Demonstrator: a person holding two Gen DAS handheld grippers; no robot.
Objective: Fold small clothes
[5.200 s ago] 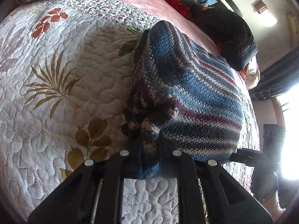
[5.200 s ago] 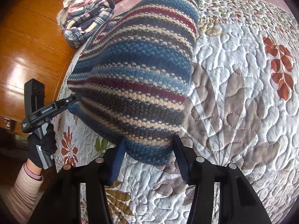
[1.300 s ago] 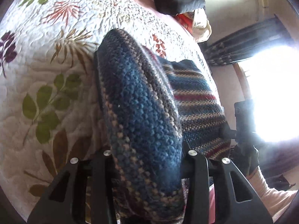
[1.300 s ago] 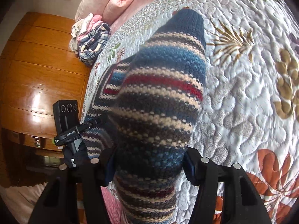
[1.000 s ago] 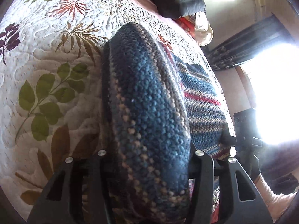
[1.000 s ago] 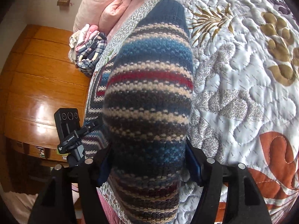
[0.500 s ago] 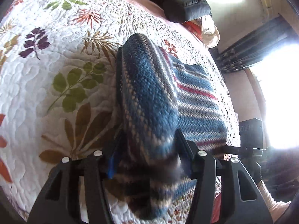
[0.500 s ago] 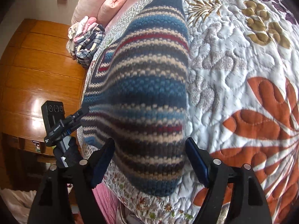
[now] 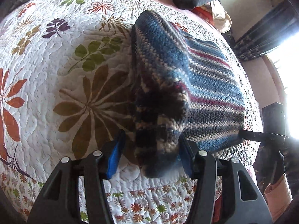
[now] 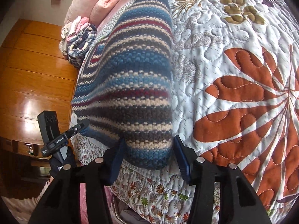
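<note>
Left wrist view: the striped knit garment [image 9: 186, 85] lies folded on the floral quilt [image 9: 56, 74], near the bed's edge. The left gripper [image 9: 151, 153] has its fingers spread apart, one corner of the knit between them (contact seems loose, though blurred).

Right wrist view: the right gripper [image 10: 147, 155] stands likewise parted around the garment's other near corner [image 10: 149, 155].

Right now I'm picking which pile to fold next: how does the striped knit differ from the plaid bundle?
The striped knit lies spread on the quilt by both open grippers; the plaid bundle sits crumpled at the bed's far edge. The knit has horizontal stripes; the bundle is checked. Both are blue-toned.
</note>
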